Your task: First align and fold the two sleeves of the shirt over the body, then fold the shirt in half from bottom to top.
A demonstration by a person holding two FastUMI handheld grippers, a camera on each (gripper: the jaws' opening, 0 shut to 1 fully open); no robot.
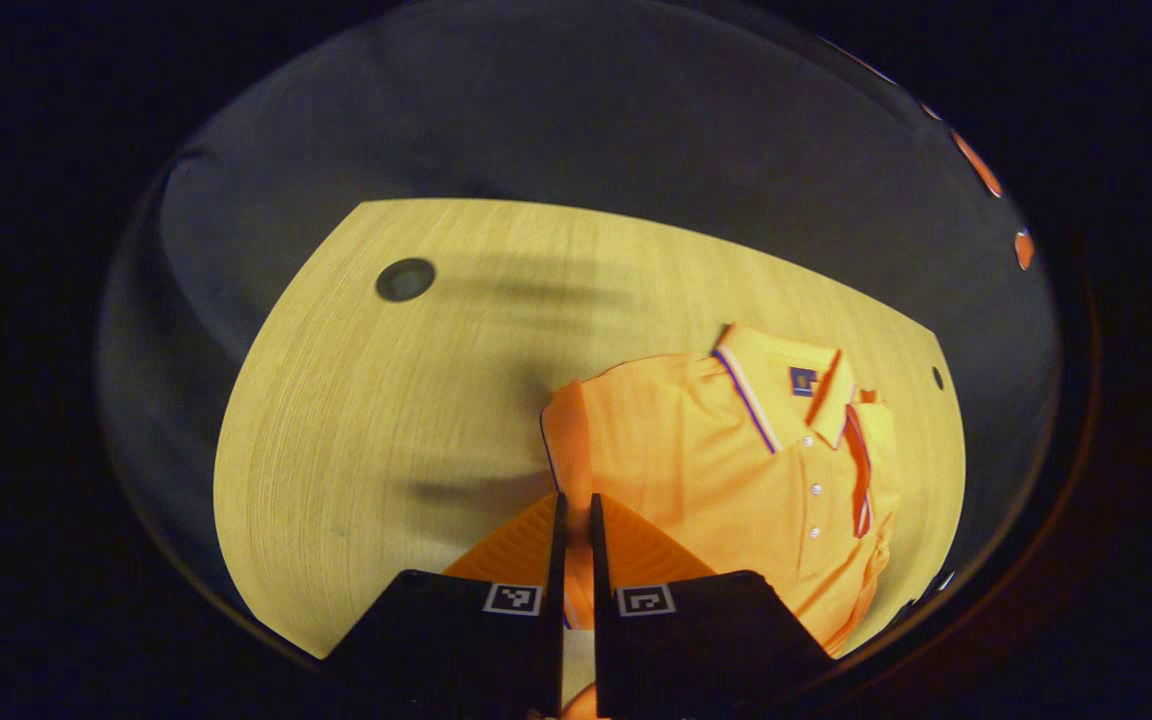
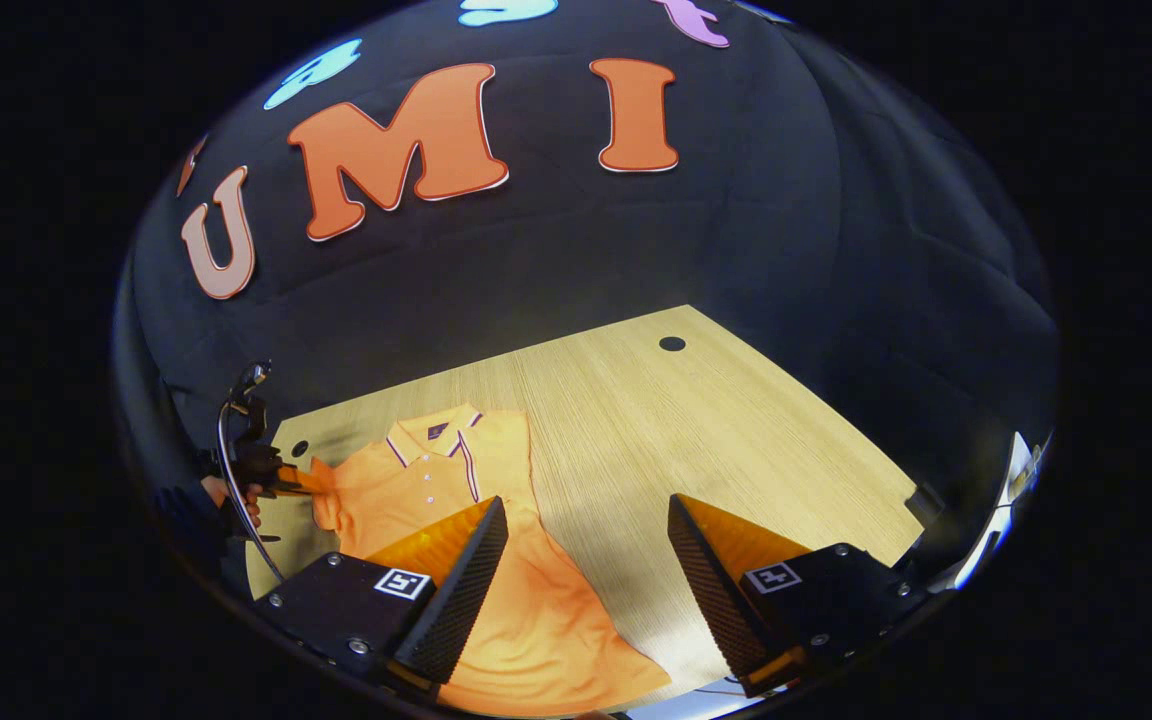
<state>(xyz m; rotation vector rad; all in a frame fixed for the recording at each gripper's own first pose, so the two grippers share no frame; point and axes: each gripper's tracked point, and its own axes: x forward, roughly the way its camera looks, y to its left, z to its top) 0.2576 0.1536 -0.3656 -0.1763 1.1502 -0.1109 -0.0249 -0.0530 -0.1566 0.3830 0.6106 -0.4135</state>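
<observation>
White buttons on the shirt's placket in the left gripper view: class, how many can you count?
3. The buttons run down the orange shirt's placket below the collar: top, middle, bottom. More could be hidden lower down.

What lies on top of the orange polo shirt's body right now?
One short sleeve is folded over the polo shirt, beside the button placket. The other sleeve is pinched in the left gripper, not yet laid over. Fabric beneath the folded sleeve is hidden.
</observation>
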